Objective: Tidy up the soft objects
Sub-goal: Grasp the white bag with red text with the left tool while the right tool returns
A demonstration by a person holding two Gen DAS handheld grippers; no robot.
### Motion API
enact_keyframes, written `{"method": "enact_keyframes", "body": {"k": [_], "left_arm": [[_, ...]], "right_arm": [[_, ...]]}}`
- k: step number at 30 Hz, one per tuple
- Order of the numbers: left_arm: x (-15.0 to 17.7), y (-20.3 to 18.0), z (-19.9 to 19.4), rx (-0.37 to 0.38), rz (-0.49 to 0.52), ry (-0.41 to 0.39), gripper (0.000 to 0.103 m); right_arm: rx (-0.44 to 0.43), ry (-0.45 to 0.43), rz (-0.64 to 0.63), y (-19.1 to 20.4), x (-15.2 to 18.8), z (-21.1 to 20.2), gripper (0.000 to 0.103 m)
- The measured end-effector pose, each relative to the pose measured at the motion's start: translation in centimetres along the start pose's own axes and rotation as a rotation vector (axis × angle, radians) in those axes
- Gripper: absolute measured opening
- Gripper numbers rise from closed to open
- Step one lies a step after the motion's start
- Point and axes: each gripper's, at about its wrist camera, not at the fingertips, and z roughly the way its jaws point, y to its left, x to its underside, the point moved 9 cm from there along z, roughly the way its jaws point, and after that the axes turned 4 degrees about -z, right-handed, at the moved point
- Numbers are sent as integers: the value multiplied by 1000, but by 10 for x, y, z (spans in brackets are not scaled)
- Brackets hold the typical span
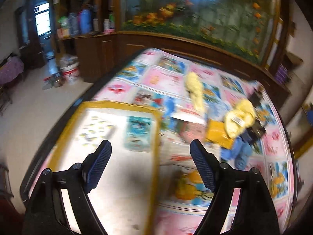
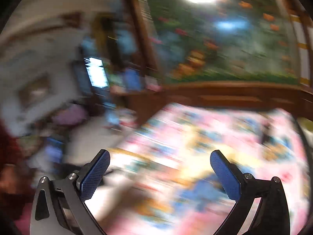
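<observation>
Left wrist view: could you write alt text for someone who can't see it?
The open left gripper, jaws spread and empty, hovers over a yellow-rimmed tray on a table with a pink and blue cartoon cloth. Two fluffy yellow soft objects lie on the cloth beyond, near blue fabric. The picture is blurred.

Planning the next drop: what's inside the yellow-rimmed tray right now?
The yellow-rimmed tray holds a teal patterned item and a pale printed one; blur hides what they are. The near part is glare-washed.
</observation>
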Motion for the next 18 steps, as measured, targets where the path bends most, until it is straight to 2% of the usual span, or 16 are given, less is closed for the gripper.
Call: {"method": "enact_keyframes", "body": {"k": [2, 4, 7, 12, 14, 15, 18], "left_arm": [[9, -35, 16, 43, 80, 44, 83], [18, -69, 34, 89, 153, 91, 83], [22, -89, 64, 29, 217, 125, 83], [26, -95, 115, 1, 209, 239, 83], [39, -100, 118, 53, 227, 289, 83], [53, -105, 118, 117, 233, 356, 88], [82, -110, 97, 167, 366, 377, 91]], "right_arm": [[107, 66, 69, -51, 33, 19, 103], [134, 93, 151, -87, 54, 30, 103], [145, 123, 267, -127, 82, 42, 103], [130, 137, 317, -150, 93, 52, 103], [120, 146, 331, -153, 96, 54, 103], [116, 151, 339, -151, 97, 58, 103], [101, 172, 350, -147, 101, 63, 103]]}}
